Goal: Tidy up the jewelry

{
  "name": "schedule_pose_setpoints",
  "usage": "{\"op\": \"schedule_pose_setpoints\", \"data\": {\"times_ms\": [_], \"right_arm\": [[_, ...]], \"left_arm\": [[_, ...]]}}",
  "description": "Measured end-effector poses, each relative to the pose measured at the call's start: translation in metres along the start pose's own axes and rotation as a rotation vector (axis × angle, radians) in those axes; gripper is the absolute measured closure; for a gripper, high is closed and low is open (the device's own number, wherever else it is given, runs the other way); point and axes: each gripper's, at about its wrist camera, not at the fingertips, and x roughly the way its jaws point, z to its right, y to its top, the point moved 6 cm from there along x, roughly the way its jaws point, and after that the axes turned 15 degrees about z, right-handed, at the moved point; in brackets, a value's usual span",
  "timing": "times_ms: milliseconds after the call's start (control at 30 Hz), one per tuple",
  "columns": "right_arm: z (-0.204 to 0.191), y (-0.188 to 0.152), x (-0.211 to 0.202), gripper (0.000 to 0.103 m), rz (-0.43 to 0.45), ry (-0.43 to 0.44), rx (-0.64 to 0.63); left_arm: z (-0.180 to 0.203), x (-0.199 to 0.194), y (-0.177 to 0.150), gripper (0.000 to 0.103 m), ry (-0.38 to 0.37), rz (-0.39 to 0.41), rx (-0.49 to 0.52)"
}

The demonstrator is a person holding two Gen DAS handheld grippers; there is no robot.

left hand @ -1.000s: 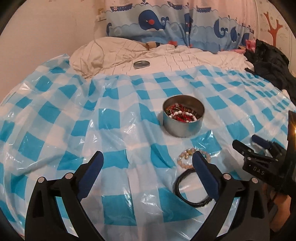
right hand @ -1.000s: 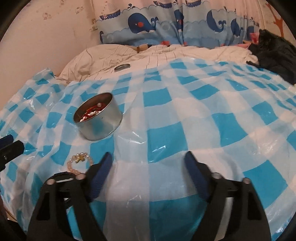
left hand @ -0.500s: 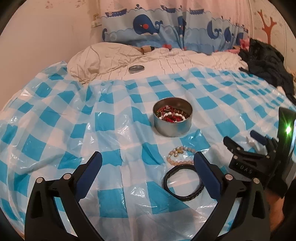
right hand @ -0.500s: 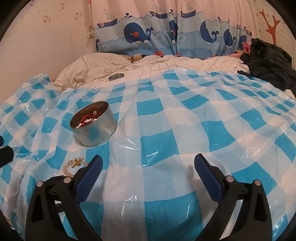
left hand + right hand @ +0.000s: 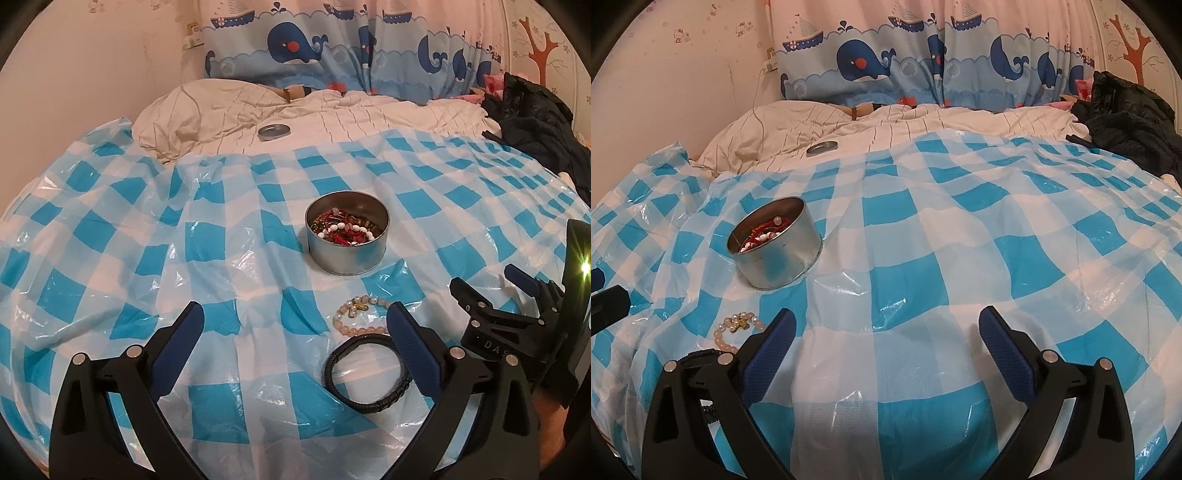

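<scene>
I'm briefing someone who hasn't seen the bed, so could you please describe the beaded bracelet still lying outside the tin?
On the blue-checked plastic sheet, find the round metal tin. Just in front of it lies the pale pink beaded bracelet with a gold charm, beside a plain black bracelet.

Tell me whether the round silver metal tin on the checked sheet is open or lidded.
Open: the round silver metal tin shows beaded jewelry inside, and a flat round metal lid lies apart on the cream bedding.
</scene>
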Motion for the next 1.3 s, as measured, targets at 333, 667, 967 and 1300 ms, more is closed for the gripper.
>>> {"op": "schedule_pose_setpoints", "data": {"times_ms": [333, 667, 967, 1300], "right_arm": [[-0.0004, -0.0007, 0.0009, 0.008, -0.003, -0.001, -0.002], [-0.0008, -0.0009, 0.0014, 0.008, -0.004, -0.001, -0.002], [-0.0005, -0.0009, 0.0011, 0.008, -0.004, -0.001, -0.002], [-0.0005, -0.0009, 0.0011, 0.008, -0.005, -0.002, -0.002]], "left_arm": [[0.0008, 0.0002, -0.0004, 0.008, 0.000, -0.002, 0.000], [-0.0001, 0.0014, -0.0012, 0.008, 0.001, -0.004, -0.001], [-0.0031, 0.0029, -0.0048, 0.008, 0.001, -0.010, -0.002], [-0.0041, 0.0037, -0.0062, 0.008, 0.001, -0.013, 0.000]]}}
